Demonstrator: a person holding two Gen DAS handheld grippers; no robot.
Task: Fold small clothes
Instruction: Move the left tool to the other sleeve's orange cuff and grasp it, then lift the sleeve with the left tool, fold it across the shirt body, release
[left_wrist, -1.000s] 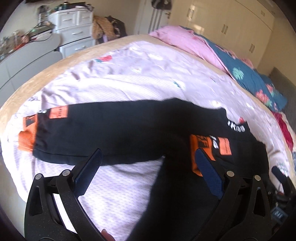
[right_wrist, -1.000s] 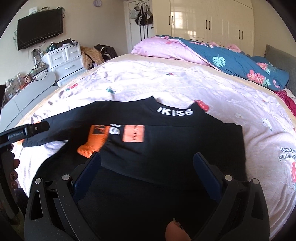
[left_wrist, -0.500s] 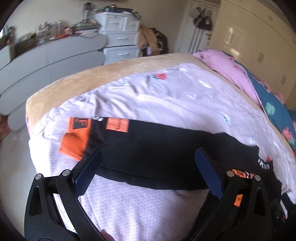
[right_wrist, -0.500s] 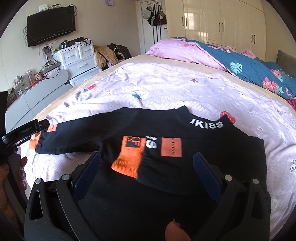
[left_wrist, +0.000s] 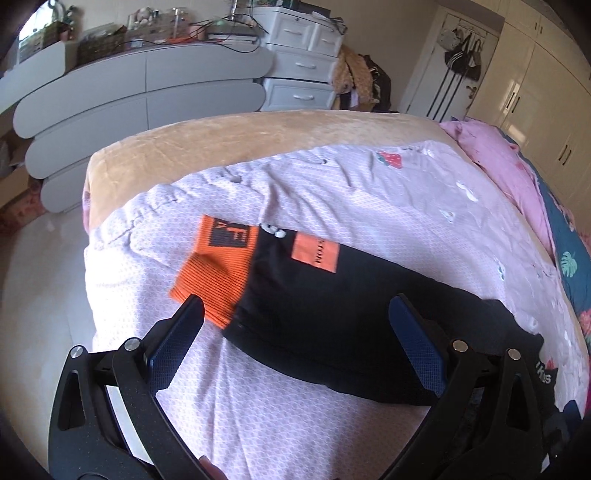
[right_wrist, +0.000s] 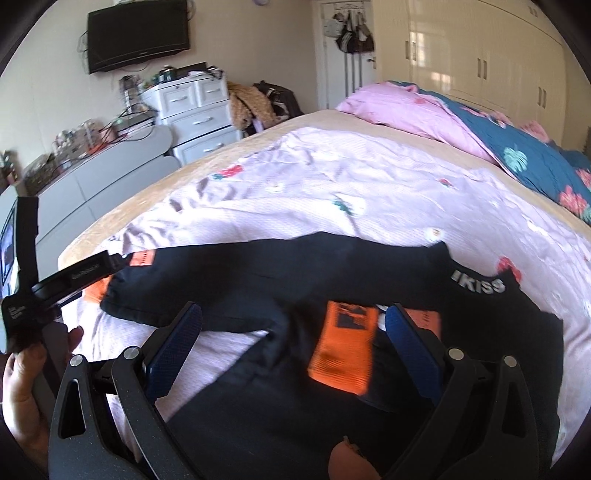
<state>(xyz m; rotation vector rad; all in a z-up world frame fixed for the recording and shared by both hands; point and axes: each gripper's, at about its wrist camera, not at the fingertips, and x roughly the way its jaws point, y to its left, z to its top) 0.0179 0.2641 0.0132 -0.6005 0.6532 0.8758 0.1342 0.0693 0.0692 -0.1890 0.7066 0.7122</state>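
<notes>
Now the black sweater (right_wrist: 369, 280) lies flat on the lilac bedspread (left_wrist: 332, 192), one sleeve already across its chest. Both grippers — left gripper (left_wrist: 295, 339), right gripper (right_wrist: 291, 336) — are spread wide, empty. Soft, light, floppy cloth — best pinched at the outstretched sleeve's orange cuff (left_wrist: 218, 273).

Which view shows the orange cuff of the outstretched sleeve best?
The left wrist view: the orange cuff lies in full sight ahead of the open left gripper, its dark logo patch showing. In the right wrist view that cuff is a sliver, mostly hidden behind the left gripper's body.
</notes>
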